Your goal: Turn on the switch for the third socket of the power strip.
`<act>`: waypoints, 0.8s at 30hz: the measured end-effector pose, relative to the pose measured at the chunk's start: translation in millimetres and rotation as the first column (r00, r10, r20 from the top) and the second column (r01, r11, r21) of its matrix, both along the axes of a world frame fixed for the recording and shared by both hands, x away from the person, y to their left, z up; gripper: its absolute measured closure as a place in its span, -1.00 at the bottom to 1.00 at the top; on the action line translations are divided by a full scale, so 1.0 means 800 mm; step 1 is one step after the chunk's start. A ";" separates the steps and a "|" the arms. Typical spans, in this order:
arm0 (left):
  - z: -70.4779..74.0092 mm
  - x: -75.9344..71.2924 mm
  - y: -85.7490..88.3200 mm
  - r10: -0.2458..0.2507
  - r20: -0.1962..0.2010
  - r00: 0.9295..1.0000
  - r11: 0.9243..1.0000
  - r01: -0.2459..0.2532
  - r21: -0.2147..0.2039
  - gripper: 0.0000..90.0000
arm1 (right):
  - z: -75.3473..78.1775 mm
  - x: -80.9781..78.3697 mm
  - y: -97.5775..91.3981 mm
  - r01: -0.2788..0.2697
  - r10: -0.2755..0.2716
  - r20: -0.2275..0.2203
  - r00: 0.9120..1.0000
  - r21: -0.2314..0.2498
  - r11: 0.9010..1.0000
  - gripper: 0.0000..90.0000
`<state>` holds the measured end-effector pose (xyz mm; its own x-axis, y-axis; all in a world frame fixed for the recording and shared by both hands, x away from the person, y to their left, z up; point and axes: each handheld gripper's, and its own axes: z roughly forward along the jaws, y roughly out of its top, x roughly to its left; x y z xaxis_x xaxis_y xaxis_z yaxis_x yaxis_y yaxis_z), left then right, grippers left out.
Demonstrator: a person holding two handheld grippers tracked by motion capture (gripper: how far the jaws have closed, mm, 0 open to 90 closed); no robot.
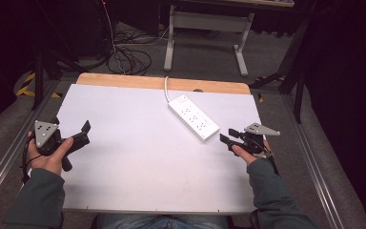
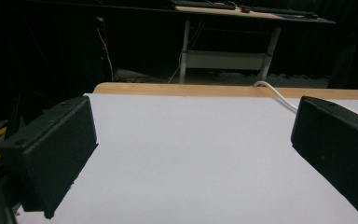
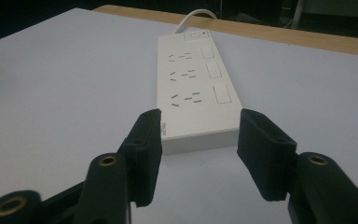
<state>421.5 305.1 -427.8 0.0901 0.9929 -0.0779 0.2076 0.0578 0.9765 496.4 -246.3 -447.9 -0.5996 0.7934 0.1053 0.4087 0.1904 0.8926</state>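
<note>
White power strip (image 1: 193,118) lies diagonally, cord end toward the far edge.

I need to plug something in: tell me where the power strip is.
In the high view the white power strip lies on the right half of the white table, its cord running off the far edge, just ahead of the right gripper.

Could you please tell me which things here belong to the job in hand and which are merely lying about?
In the job:
- power strip, white, lying flat on the table
- right gripper, aimed at the strip's near end, jaws either side of it, apart from it

Lying about:
- left gripper, open over bare table
- desk beyond the table
- cables on the floor
</note>
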 end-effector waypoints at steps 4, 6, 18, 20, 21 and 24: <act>0.000 0.000 0.000 0.000 0.000 1.000 1.000 0.000 0.000 -0.98 | 0.000 0.000 0.000 -0.005 0.005 0.002 1.000 -0.006 1.000 0.24; 0.000 0.000 0.000 -0.001 0.000 1.000 1.000 0.001 0.001 -0.98 | 0.000 0.000 0.000 -0.008 0.008 0.004 1.000 -0.011 1.000 0.30; 0.000 0.000 0.000 -0.006 -0.002 1.000 1.000 0.006 0.000 -0.98 | 0.000 -0.002 0.004 -0.053 0.053 -0.009 0.999 -0.018 0.998 0.73; 0.000 0.000 0.000 -0.004 -0.001 1.000 1.000 0.004 -0.003 -0.98 | 0.000 -0.002 0.003 -0.052 0.052 -0.009 0.999 -0.021 0.998 0.80; 0.000 0.000 0.000 -0.004 -0.001 1.000 1.000 0.004 -0.003 -0.98 | 0.001 -0.002 0.003 -0.049 0.048 -0.009 0.999 -0.021 0.999 0.83; 0.000 0.000 0.001 -0.007 -0.003 1.000 1.000 0.007 0.001 -0.98 | 0.001 -0.002 0.002 -0.043 0.043 -0.002 0.999 -0.028 0.999 0.92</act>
<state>421.4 305.8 -427.9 0.0963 0.9923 -0.0775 0.2111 0.0557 0.9759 494.7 -244.3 -446.7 -0.6329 0.7696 0.0846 0.4012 0.2326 0.8860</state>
